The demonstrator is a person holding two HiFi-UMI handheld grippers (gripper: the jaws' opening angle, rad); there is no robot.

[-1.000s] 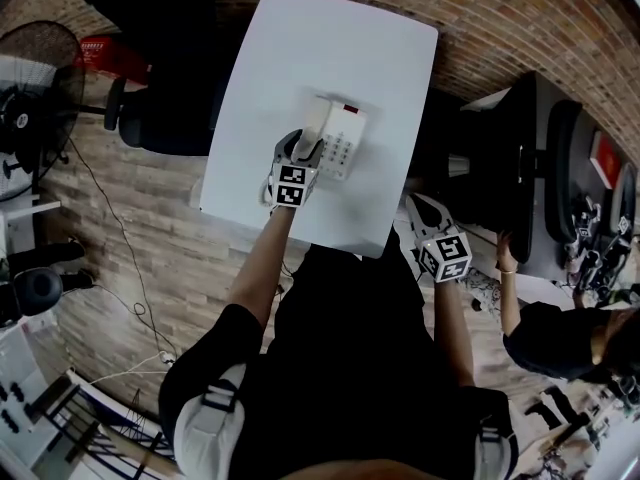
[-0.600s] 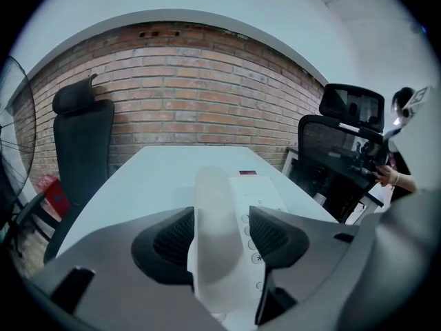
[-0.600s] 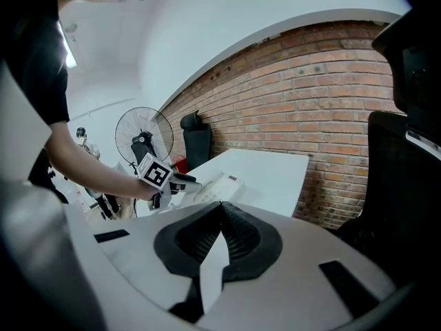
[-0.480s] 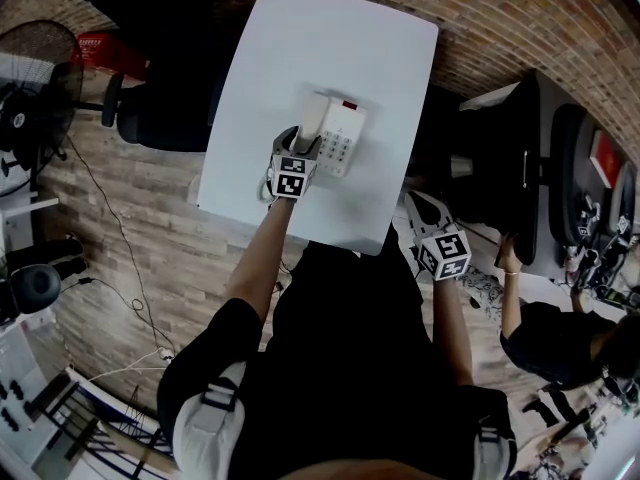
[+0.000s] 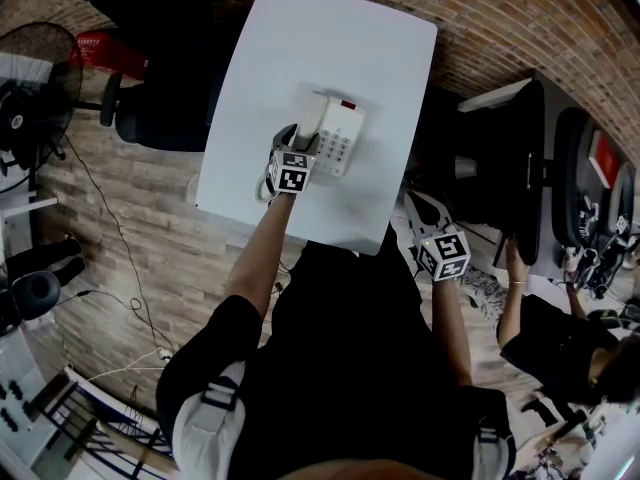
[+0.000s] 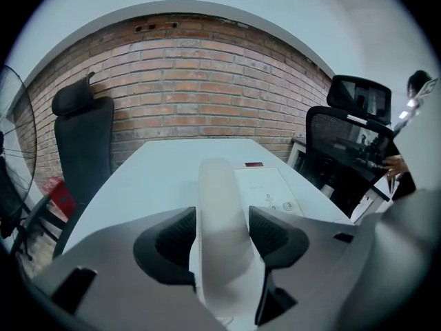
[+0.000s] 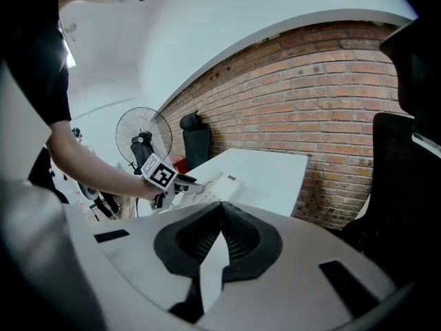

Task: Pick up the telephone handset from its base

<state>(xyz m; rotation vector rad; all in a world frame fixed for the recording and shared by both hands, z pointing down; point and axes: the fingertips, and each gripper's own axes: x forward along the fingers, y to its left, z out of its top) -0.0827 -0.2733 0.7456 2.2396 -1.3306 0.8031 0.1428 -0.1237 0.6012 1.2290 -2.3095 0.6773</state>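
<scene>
A white telephone base (image 5: 342, 143) with a keypad stands on the white table (image 5: 300, 48). Its handset (image 5: 312, 120) lies in the cradle on the base's left side. My left gripper (image 5: 303, 144) is at the handset's near end. In the left gripper view the handset (image 6: 222, 185) runs between the two pads of my left gripper (image 6: 222, 221). The jaws have just been opening and stand wide on either side of it, not clamped. My right gripper (image 5: 418, 206) hangs off the table's near right edge, shut (image 7: 222, 209) on nothing.
A black office chair (image 5: 160, 118) stands left of the table, with a fan (image 5: 30, 78) further left. More black chairs (image 5: 520, 168) and a seated person (image 5: 560, 338) are to the right. A brick wall (image 6: 200, 81) lies behind the table.
My left gripper has sunk a little over the handset's near end. The right gripper has not moved. The person at the right has shifted slightly.
</scene>
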